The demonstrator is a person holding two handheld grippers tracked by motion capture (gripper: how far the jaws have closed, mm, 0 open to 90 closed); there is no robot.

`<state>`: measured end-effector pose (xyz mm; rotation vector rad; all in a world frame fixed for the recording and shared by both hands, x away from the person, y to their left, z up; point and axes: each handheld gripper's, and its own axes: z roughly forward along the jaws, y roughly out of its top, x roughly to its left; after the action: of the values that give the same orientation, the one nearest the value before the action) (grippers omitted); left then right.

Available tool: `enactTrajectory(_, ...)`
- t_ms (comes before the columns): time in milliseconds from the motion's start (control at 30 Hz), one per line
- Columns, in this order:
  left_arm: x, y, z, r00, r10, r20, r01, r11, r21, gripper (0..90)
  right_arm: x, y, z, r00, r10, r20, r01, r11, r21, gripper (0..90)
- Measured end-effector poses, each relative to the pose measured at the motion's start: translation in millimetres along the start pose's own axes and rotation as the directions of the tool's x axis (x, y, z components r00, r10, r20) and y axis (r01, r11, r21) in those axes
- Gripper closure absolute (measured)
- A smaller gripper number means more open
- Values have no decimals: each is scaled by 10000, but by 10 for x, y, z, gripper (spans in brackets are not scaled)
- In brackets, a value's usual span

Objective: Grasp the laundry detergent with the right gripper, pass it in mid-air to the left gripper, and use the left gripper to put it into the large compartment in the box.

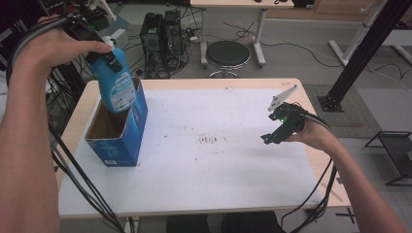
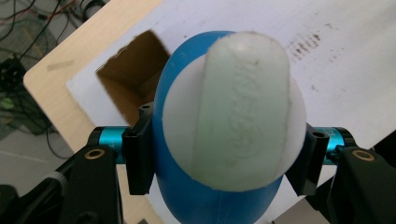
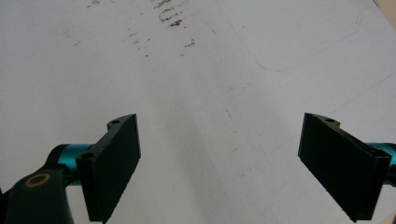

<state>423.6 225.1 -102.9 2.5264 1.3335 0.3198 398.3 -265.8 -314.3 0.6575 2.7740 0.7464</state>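
A blue bottle with a white cap hangs upright over the open top of a blue cardboard box, its lower end just inside the opening. My left gripper is shut on the bottle near its top, one black jaw on each side. In the left gripper view the box's brown inside lies below the bottle. My right gripper hovers low over the white sheet at the right and is open, nothing between its fingers.
A white sheet with brown smudges covers the wooden table. Behind the table stand a black stool and computer cases with cables. Cables trail off the near edge.
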Motion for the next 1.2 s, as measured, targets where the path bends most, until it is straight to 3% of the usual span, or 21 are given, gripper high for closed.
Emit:
enactTrajectory(167,95,-94,8,9998,-179,-51,179,9998,-41,379,19,-5,19,9999,118,-72,-117,9998,144,121)
enactTrajectory(200,94,-113,30,9992,-407,-21,407,9989,-249,379,18,-5,20,10000,50,-38,-50,9998,183,121)
enactTrajectory(233,116,-126,28,9999,-165,16,165,9999,-36,379,24,-8,26,9999,75,-68,-74,9999,150,122)
enactTrajectory(400,125,-196,129,9995,-303,96,304,9995,-84,379,27,-41,46,10000,33,-67,-31,9996,271,121)
enactTrajectory(567,139,-235,245,9998,-133,128,131,9998,177,379,30,-67,64,10000,57,-40,-56,9995,297,121)
enactTrajectory(633,125,-261,324,9990,-404,193,402,9992,85,379,32,-80,75,10000,67,-25,-66,9995,316,121)
enactTrajectory(700,132,-296,416,9995,-229,232,220,9990,398,379,43,-100,94,9998,160,-77,-156,9990,430,122)
enactTrajectory(767,125,-317,459,9992,-311,234,303,9990,330,379,44,-108,102,9999,136,-4,-136,9989,458,122)
enactTrajectory(800,137,-326,476,9996,-106,252,94,9988,474,379,41,-111,102,9999,149,-49,-147,9988,465,122)
enactTrajectory(933,113,-409,626,9990,-279,357,264,9988,416,379,36,-111,106,9999,99,-57,-96,9980,628,122)
enactTrajectory(967,125,-429,660,9993,-85,377,62,9982,597,379,33,-109,108,10000,20,-44,-18,9982,605,121)
enactTrajectory(1033,113,-480,759,9988,-199,452,172,9981,593,379,46,-107,116,10000,50,-25,-49,9980,636,122)
enactTrajectory(1067,119,-502,799,9988,-42,496,4,9971,765,379,53,-105,122,10000,59,-17,-58,9981,609,121)
enactTrajectory(1100,103,-525,849,9984,-199,522,163,9975,689,379,52,-103,127,10000,-29,-28,30,9980,627,122)
enactTrajectory(1133,111,-546,886,9985,9,551,-59,9959,899,379,60,-102,138,10000,-28,-31,30,9979,646,121)
enactTrajectory(1200,94,-593,980,9979,-178,626,126,9965,823,379,62,-102,143,10000,-18,-73,22,9980,637,121)
